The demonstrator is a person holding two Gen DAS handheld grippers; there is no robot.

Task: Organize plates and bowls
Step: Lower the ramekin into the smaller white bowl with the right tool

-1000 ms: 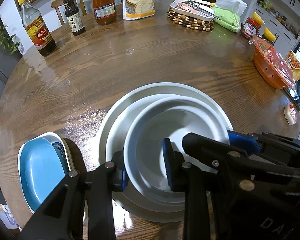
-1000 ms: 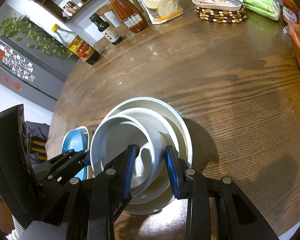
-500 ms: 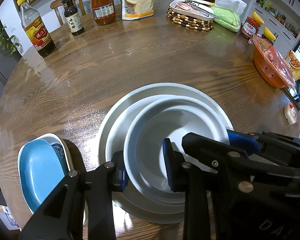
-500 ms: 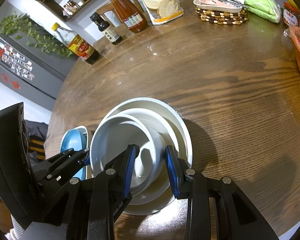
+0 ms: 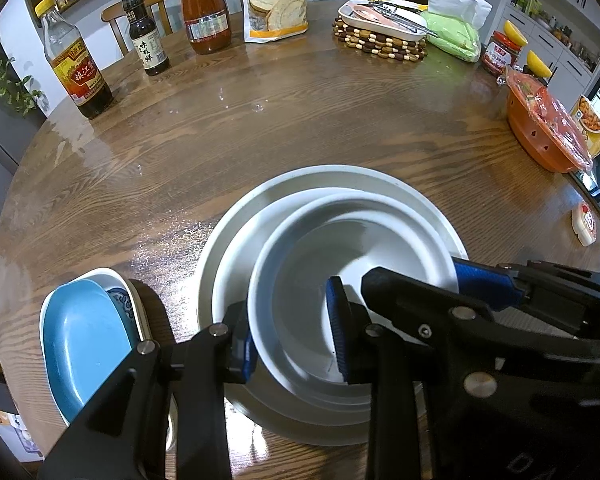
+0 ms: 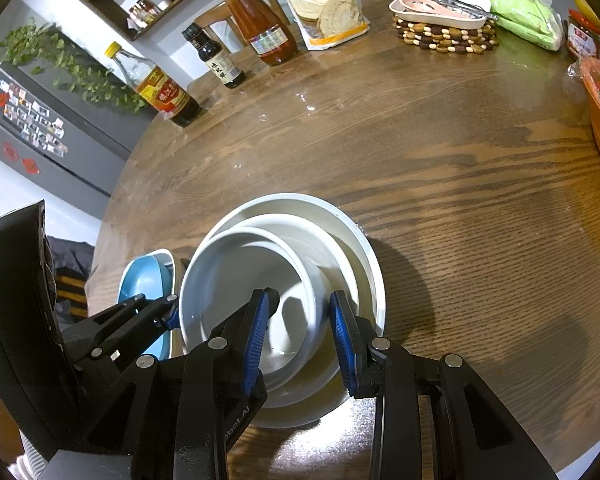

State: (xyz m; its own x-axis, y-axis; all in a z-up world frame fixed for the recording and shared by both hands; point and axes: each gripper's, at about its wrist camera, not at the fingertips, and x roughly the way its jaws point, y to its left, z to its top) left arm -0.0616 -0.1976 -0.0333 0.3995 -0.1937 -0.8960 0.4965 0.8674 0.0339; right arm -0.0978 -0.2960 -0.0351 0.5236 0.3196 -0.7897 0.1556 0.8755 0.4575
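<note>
A white bowl sits nested in a wider white dish on a large white plate on the wooden table. My left gripper straddles the bowl's near-left rim, jaws apart, one pad outside and one inside. My right gripper straddles the bowl's right rim, jaws apart, and shows in the left wrist view. A blue dish lies in a white patterned bowl to the left.
Along the far edge stand sauce bottles, a cracker bag, a beaded trivet with a tray and a green pack. An orange noodle bowl sits at the right edge.
Almost nothing. Both grippers stay astride the bowl's rim; the bowl and stack have barely shifted.
</note>
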